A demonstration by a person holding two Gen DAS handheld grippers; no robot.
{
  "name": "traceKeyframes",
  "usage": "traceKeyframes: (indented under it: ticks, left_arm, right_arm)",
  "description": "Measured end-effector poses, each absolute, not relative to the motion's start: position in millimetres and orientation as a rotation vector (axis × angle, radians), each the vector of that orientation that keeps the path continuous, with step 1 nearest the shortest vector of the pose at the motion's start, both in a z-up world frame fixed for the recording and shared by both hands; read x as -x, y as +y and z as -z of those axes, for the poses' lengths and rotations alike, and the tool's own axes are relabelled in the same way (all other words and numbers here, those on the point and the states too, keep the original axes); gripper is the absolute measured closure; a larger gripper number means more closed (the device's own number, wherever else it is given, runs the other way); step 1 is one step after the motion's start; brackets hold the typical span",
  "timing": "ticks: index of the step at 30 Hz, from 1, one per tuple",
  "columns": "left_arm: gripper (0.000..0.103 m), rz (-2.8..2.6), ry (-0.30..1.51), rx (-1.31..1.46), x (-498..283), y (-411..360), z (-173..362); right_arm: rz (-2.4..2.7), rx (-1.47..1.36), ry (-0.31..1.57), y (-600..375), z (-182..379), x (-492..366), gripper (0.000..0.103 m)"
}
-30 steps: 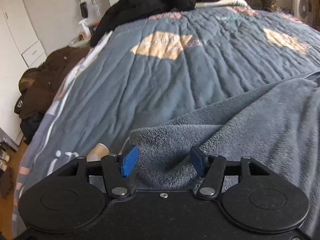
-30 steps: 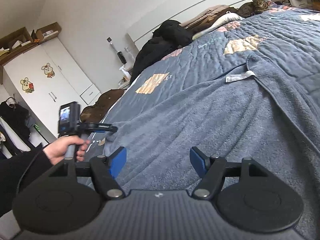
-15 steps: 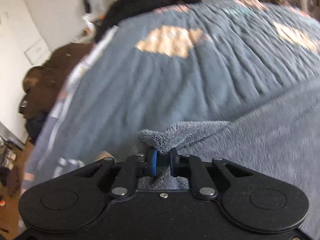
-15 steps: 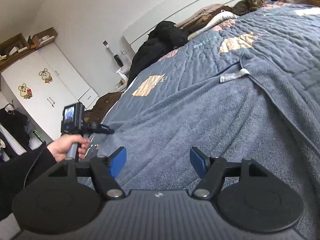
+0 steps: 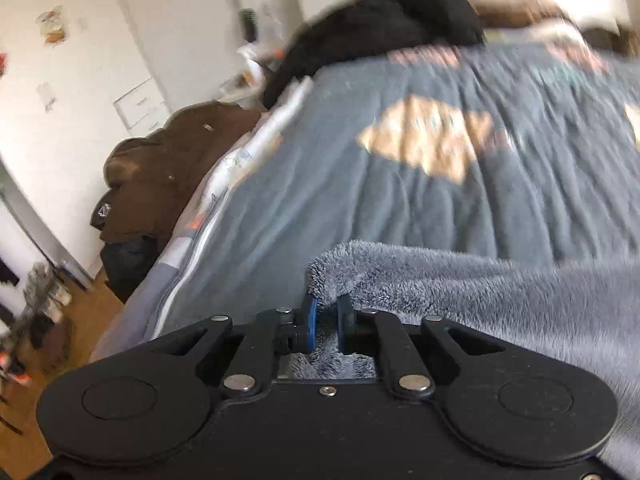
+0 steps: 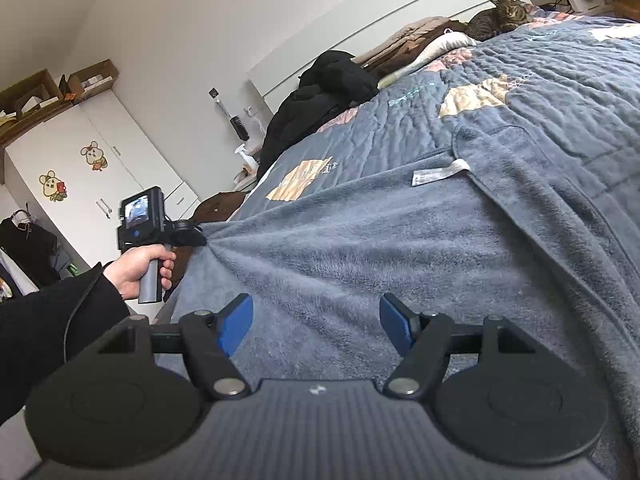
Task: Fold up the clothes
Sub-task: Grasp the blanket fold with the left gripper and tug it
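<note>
A grey fleece garment (image 6: 360,248) lies spread across a bed covered by a blue quilt (image 5: 400,184). The left gripper (image 5: 326,322) pinches a fuzzy corner of the garment between its blue pads, lifted off the quilt; its jaws are easing slightly apart with the cloth between them. From the right wrist view, a hand (image 6: 138,266) holds that gripper at nine o'clock, the fabric drawn taut toward it. The right gripper (image 6: 316,326) hovers over the garment, fingers spread wide, gripping nothing. A white label (image 6: 440,172) lies at one o'clock (a tabby cat (image 6: 498,20) rests beyond, near the headboard).
</note>
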State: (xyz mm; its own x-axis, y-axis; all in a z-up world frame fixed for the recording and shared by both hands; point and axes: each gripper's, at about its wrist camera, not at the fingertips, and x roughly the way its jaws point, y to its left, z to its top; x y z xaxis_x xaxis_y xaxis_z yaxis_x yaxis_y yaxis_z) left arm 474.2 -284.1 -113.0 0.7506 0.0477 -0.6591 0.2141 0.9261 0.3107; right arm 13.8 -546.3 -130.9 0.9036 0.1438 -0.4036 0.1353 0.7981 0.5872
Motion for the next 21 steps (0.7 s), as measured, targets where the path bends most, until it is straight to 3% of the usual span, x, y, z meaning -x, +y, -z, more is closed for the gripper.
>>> traceKeyframes:
  ticks: [1,2,3,8,12,14,17,20,21]
  left_arm:
    - [0.081,0.091,0.724,-0.404,-471.0,-284.4,116.6]
    - [0.068,0.088,0.727,-0.423,-467.8,-284.7,120.2]
    - [0.062,0.094,0.730,-0.436,-463.5,-282.9,123.7]
    - [0.060,0.198,0.750,-0.379,-424.1,-247.5,126.4]
    - [0.045,0.343,0.782,-0.417,-370.4,-238.3,132.9]
    - [0.043,0.385,0.800,-0.424,-351.9,-240.5,140.0]
    - [0.025,0.401,0.847,-0.454,-333.4,-246.2,159.1]
    - [0.026,0.394,0.882,-0.463,-328.0,-245.9,180.9]
    - [0.039,0.393,0.891,-0.461,-326.7,-245.1,187.7]
  right_arm:
    - [-0.005,-0.654,0.454,-545.6,131.6,-14.5,0.034]
    - [-0.006,-0.653,0.457,-544.7,132.1,-15.1,0.034]
    - [-0.007,-0.648,0.460,-543.8,132.2,-15.6,0.034]
    - [-0.006,-0.641,0.463,-541.9,130.2,-16.3,0.034]
    - [-0.005,-0.642,0.461,-537.8,128.6,-15.3,0.034]
    - [-0.011,-0.633,0.460,-534.2,126.5,-15.0,0.034]
    - [-0.027,-0.620,0.457,-528.7,122.5,-14.4,0.034]
    - [-0.038,-0.610,0.457,-524.9,119.6,-14.6,0.034]
    - [-0.038,-0.608,0.458,-524.4,119.3,-14.6,0.034]
